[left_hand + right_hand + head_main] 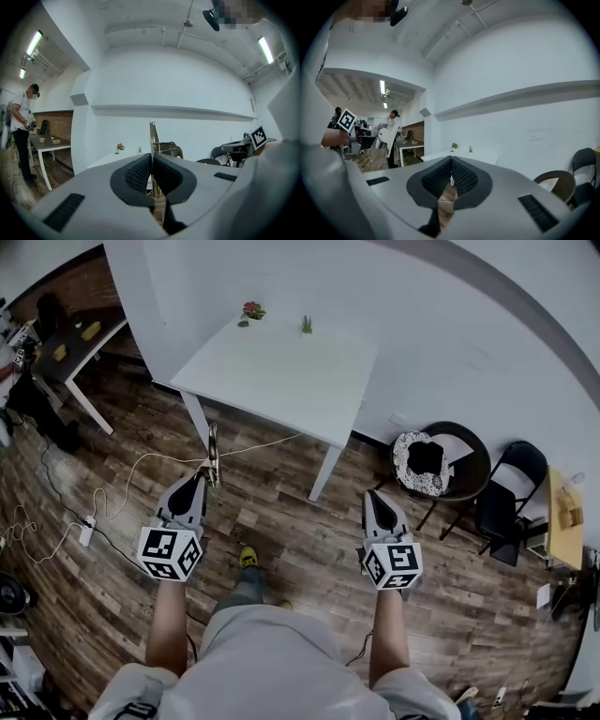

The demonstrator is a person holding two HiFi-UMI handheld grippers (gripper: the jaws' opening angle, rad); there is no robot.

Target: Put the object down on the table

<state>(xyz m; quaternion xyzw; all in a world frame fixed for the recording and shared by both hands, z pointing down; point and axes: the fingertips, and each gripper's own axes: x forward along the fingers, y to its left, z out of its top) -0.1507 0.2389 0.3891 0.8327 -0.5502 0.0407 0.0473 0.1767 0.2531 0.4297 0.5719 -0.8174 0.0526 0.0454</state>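
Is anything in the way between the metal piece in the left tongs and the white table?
Nothing visible does. The left tongs hold the metal piece, and only open floor lies between it and the table.

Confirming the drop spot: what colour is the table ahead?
The table is white, top and legs; the head view shows it best.

Table ahead (chair to its right)
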